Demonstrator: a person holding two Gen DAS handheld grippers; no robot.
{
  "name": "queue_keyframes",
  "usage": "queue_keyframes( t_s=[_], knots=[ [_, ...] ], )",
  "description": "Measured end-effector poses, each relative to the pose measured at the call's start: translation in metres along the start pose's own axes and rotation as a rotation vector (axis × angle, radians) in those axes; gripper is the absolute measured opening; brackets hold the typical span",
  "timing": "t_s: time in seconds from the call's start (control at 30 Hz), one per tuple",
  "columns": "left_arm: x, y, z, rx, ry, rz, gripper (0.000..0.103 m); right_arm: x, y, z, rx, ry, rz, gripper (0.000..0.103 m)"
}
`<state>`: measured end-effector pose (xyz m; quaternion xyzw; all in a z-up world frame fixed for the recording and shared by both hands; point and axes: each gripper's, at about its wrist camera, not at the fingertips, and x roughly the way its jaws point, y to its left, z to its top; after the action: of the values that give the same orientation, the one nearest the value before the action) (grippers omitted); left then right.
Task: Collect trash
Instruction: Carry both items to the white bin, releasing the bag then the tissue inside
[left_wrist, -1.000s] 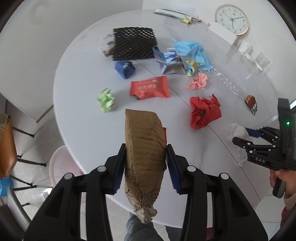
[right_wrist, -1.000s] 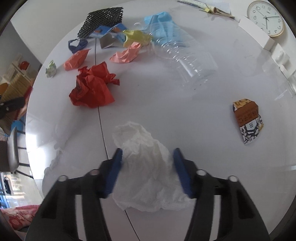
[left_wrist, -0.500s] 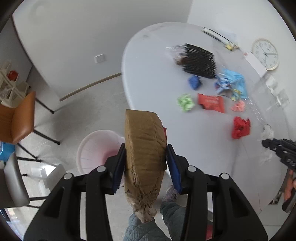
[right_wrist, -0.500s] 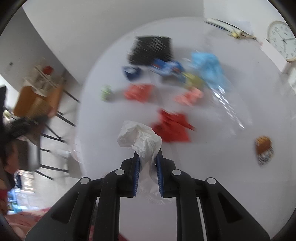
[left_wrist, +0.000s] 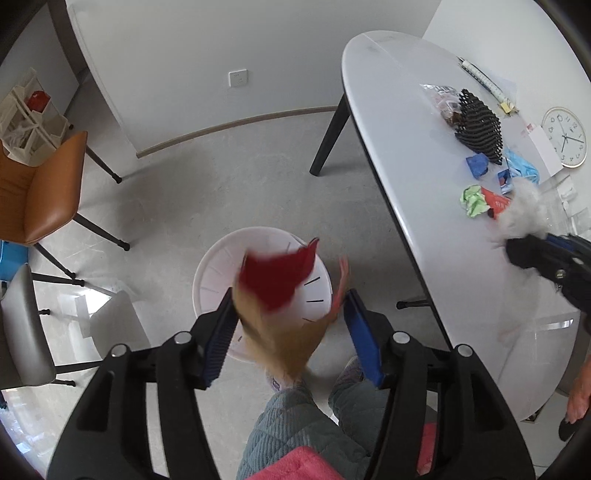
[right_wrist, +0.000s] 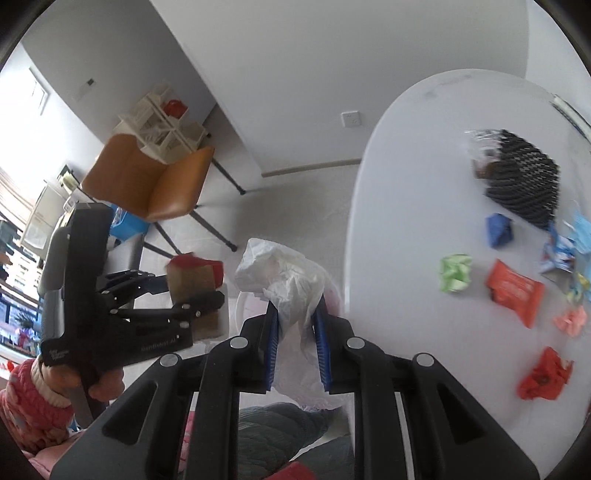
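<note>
1. Change since 1 second ago: both hands have left the counter (left_wrist: 417, 206) and swung toward the white bin (left_wrist: 218, 273) on the floor beside it. The left gripper (left_wrist: 291, 328), which held the brown paper bag (left_wrist: 280, 339) clamped over the counter, is now above the bin and its jaws are opening. The bag is blurred and sits between the pads with a gap on the right side, so it appears to be dropping free. A red piece (left_wrist: 277, 280) shows at its upper end.

2. The right gripper (right_wrist: 297, 343), which straddled the white tissue (right_wrist: 284, 280) with wide jaws 1 second ago, is now closed on it. The tissue is off the counter and carried near the bin.

3. Meaning for the task: 1 item is being released into the bin and a 2nd is on its way. The likely next step is to release the tissue over the bin.

4. Container: the bin interior is mostly hidden by the bag, so its contents cannot be told.

5. Remaining on the counter: green wad (right_wrist: 456, 273), red wrapper (right_wrist: 513, 291), blue wad (right_wrist: 498, 230), black mesh (right_wrist: 524, 188), red crumpled paper (right_wrist: 543, 376) and pink scrap (right_wrist: 570, 321).
</note>
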<state>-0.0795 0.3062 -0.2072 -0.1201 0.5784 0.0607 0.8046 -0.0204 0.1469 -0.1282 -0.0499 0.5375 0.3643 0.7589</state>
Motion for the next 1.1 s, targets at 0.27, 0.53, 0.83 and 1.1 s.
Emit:
queue_keyframes(
  t_s=[0.27,0.53,0.83,1.1],
  knots=[
    [-0.016,0.019,0.007,-0.002,-0.047,0.014,0.072,0.048,0.035,0.018,-0.025,0.089,-0.006,0.02],
    [-0.033,0.03,0.014,0.009,-0.076,0.053,0.078,0.075,0.045,0.025,-0.043,0.159,0.004,0.039],
    [-0.045,0.039,0.017,0.007,-0.103,0.085,0.082,0.055,0.03,0.034,0.041,0.101,-0.02,0.081],
    [-0.055,0.02,0.026,0.049,-0.119,0.054,0.088,-0.015,-0.022,0.029,0.155,-0.039,-0.14,0.091]
  ],
)
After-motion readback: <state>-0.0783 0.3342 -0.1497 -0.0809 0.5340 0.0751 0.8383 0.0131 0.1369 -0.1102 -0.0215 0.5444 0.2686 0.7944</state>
